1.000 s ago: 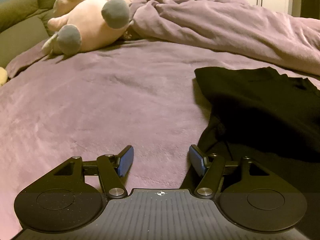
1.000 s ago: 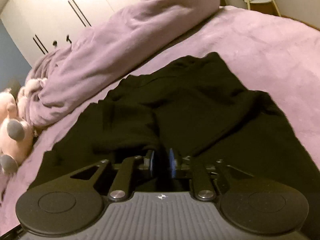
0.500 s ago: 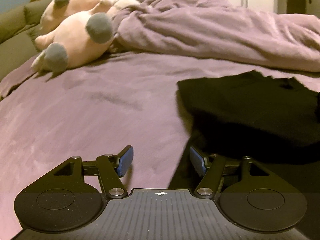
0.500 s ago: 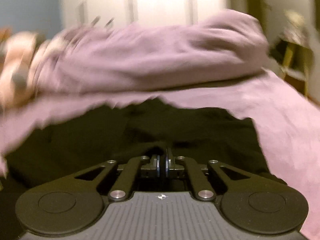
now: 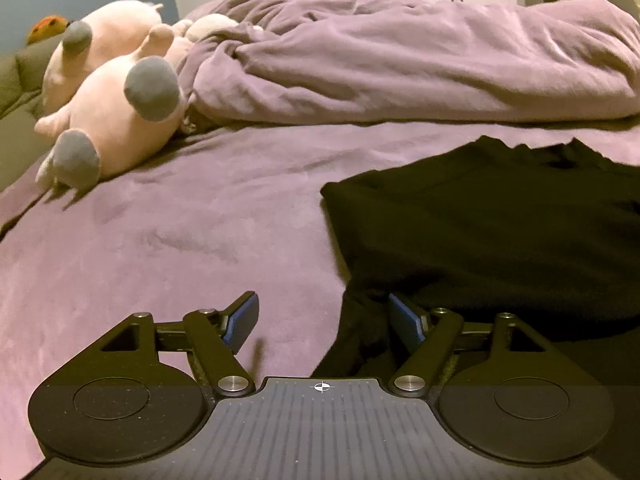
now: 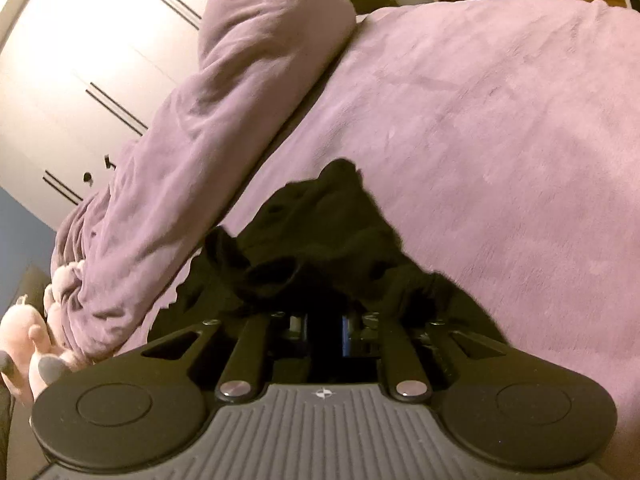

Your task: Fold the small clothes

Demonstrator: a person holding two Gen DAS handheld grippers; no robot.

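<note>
Plush pig [image 5: 116,108] fills left view; right shows wardrobe [image 6: 80,60].

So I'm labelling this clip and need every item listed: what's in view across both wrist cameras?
black garment: one, black, on the bed sheet, right of centre
bed sheet: one, purple, under everything
duvet: one, purple, bunched along the far side
plush toys: at least two, pink with grey feet, far left
wardrobe: one, white, behind the bed
left tongs: one, black with blue pads, open, garment edge between them
right tongs: one, black, closed on the black garment
</note>
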